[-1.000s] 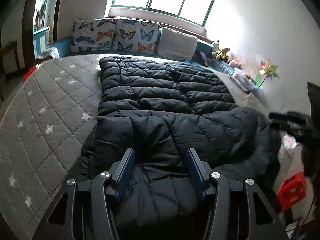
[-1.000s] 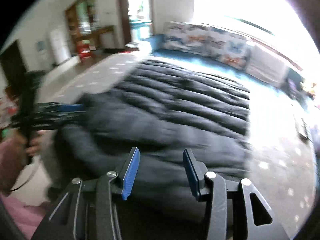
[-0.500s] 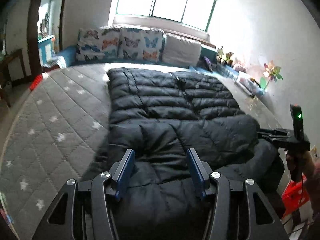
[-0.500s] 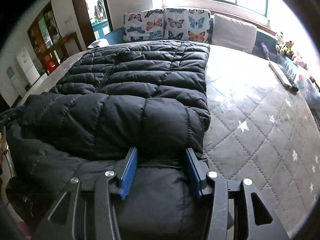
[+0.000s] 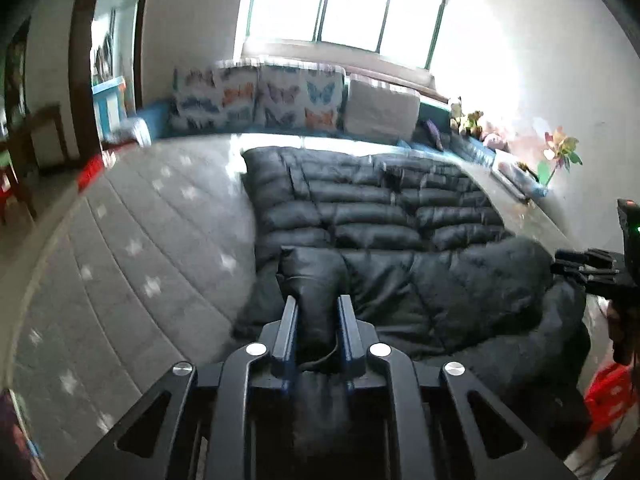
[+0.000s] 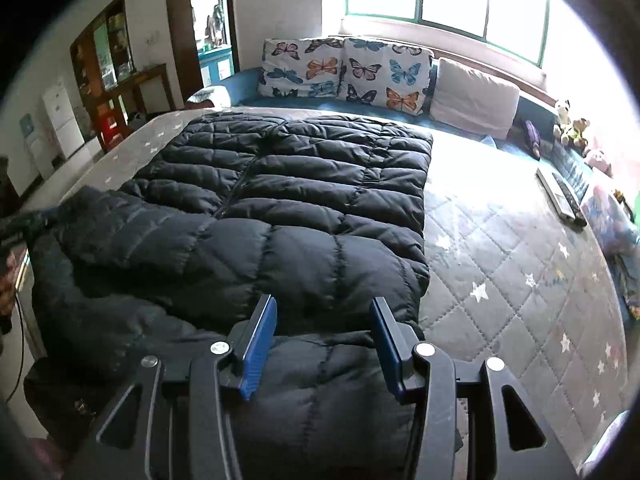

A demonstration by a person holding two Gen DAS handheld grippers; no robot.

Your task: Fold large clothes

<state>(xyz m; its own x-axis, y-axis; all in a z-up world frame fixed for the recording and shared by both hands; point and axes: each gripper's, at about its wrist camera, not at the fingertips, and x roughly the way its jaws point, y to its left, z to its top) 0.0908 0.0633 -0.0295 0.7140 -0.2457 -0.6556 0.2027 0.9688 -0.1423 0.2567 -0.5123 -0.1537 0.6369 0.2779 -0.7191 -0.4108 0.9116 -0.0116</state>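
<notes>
Left wrist | left gripper (image 5: 316,312) just closing, pinching coat (image 5: 400,240) corner | right gripper (image 6: 324,332) spread above coat's near edge | slick fabric possibly slipping free

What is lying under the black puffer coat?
The black puffer coat lies on a grey quilted mattress with white stars. The part of the mattress beneath the coat is covered.
</notes>
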